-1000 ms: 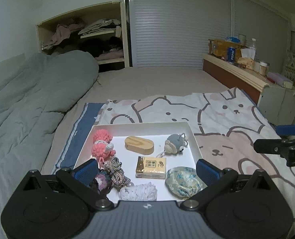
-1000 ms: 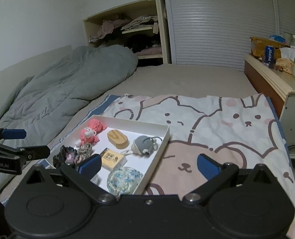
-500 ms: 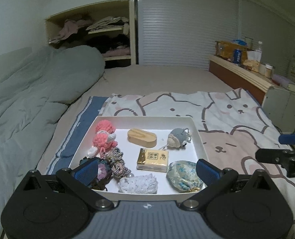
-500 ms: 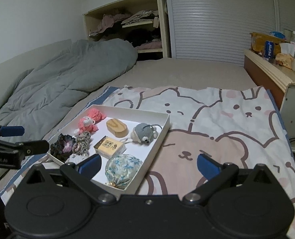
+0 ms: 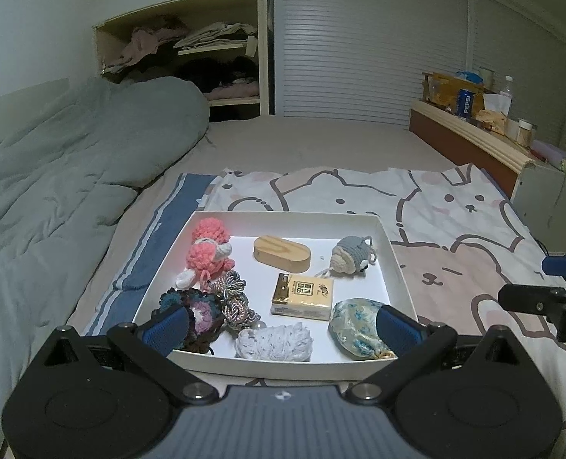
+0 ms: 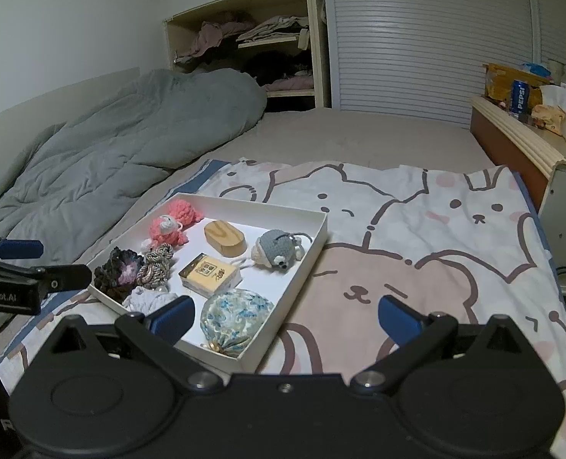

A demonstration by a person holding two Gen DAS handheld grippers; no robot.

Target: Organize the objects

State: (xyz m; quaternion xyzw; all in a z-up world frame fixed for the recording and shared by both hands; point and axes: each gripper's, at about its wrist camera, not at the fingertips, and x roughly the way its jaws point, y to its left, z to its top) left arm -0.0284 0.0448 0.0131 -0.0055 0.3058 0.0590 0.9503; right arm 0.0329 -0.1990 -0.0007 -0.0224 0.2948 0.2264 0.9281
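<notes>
Hovering wide open and empty, the left claw (image 5: 281, 327) sits low centre over the white tray (image 5: 393, 256); the right claw (image 6: 284, 315), equally spread and empty, hangs low centre beside it; the tray holds a pink toy (image 5: 206, 252), wooden block (image 5: 281, 254), mouse (image 5: 351, 256), pouch (image 5: 353, 325).

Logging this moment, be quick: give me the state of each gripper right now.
Left gripper: open, holding nothing, above the near edge of the white tray.
Right gripper: open, holding nothing.
</notes>
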